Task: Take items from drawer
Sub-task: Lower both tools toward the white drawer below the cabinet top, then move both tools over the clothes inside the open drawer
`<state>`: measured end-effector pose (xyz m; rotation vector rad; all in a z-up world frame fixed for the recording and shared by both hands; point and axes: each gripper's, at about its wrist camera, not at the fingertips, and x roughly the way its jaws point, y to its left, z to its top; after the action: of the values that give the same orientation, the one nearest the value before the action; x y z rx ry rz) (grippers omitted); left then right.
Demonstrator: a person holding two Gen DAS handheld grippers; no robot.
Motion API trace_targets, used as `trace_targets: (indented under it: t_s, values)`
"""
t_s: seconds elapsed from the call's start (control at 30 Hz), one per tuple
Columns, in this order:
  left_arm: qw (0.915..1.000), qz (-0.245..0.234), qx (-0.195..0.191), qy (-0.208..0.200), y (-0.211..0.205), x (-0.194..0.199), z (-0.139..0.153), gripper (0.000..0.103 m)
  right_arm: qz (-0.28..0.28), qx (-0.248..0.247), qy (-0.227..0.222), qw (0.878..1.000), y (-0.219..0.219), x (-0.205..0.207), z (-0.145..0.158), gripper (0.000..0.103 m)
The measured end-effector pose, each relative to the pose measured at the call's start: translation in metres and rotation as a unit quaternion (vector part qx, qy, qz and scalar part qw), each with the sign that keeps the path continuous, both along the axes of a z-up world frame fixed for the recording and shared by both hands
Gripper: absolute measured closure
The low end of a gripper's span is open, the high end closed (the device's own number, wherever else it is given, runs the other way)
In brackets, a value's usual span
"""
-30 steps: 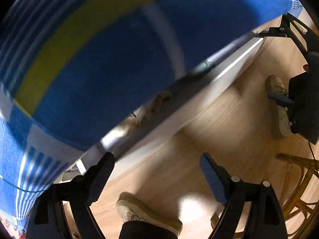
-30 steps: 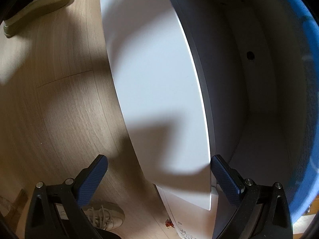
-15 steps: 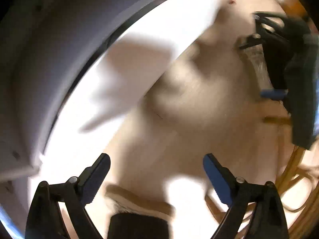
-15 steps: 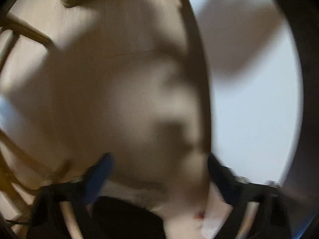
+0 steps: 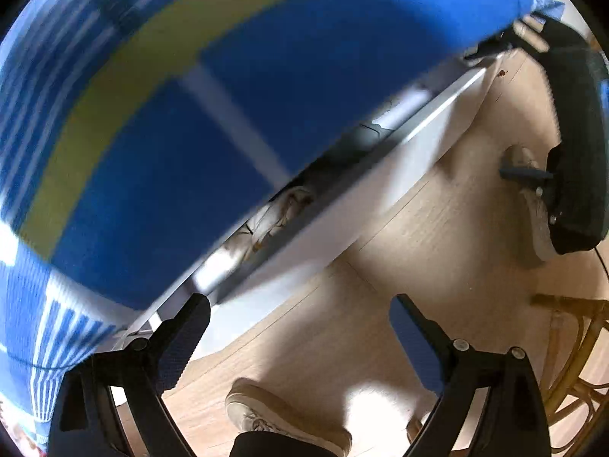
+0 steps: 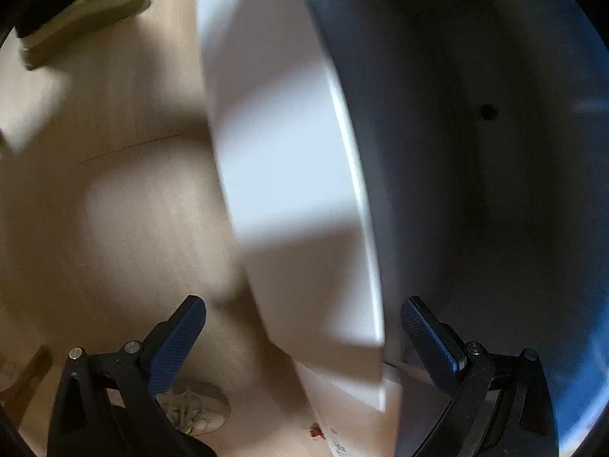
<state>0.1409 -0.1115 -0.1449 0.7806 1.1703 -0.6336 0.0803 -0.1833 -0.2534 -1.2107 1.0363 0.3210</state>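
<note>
Fabric fills most of the left wrist view: a blue cloth with a yellow band and thin white stripes, soft and woven, draped over the edge above the open white drawer. The drawer front is a smooth, flat white panel, running from 8 o'clock up toward 1 o'clock. In the dark slot behind it lies a pale, crumpled item, too blurred to name, and a rounded grey shape further along.

The left hand-held gripper hangs above the floor with its black, blue-padded fingers spread wide, nothing between them. The right hand-held gripper is likewise wide apart and holds nothing; the drawer's white front runs up between its fingers, though contact cannot be judged. To the right of that panel the drawer's shadowed grey inside shows bare, with a small dark hole in its wall.

Below is a light wood-grain plank floor, sunlit in patches. A person's beige laced shoe stands at 6 o'clock, and a curved rattan chair frame sits at 4 o'clock.
</note>
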Motion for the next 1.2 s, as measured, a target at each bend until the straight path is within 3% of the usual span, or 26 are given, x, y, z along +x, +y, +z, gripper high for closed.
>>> trace_targets:
  t_s: [0.07, 0.17, 0.33, 0.47, 0.7, 0.83, 0.9, 1.03, 1.13, 1.2]
  values:
    - [0.9999, -0.006, 0.008, 0.008, -0.002, 0.008, 0.005, 0.006, -0.002, -0.005, 0.023, 1.0, -0.002, 0.004, -0.008, 0.0]
    - [0.9994, -0.024, 0.025, 0.006, -0.012, 0.015, 0.001, 0.004, 0.003, -0.022, 0.021, 1.0, 0.0, 0.005, -0.015, 0.0]
    - [0.9992, -0.028, 0.02, 0.018, -0.008, 0.015, 0.008, 0.003, -0.027, 0.006, 0.03, 0.999, -0.002, 0.009, -0.005, 0.0]
    - [0.9982, -0.045, 0.03, 0.026, -0.01, -0.006, 0.016, 0.002, -0.019, -0.016, 0.033, 0.999, 0.004, -0.005, -0.008, 0.0]
    - [0.9944, -0.065, 0.044, 0.071, -0.01, -0.031, 0.019, 0.001, -0.015, -0.01, 0.061, 0.998, 0.012, -0.039, -0.004, 0.0]
    - [0.9933, -0.044, 0.012, 0.106, -0.009, -0.038, 0.013, 0.001, -0.008, -0.017, 0.079, 0.997, 0.016, -0.064, -0.007, 0.0]
    - [0.9927, -0.042, 0.017, 0.111, -0.01, -0.046, -0.008, 0.001, -0.011, -0.015, 0.087, 0.996, 0.019, -0.071, -0.005, 0.0]
    - [0.9908, -0.058, 0.039, 0.116, -0.024, -0.043, -0.007, 0.001, -0.015, -0.006, 0.111, 0.994, 0.025, -0.086, -0.001, 0.0]
    - [0.9892, -0.055, 0.036, 0.131, -0.038, -0.038, -0.019, 0.001, -0.019, 0.008, 0.13, 0.991, 0.027, -0.096, 0.003, 0.0]
    - [0.9873, -0.058, 0.036, 0.143, -0.04, -0.037, -0.011, 0.001, -0.019, 0.011, 0.145, 0.989, 0.031, -0.105, 0.006, 0.0]
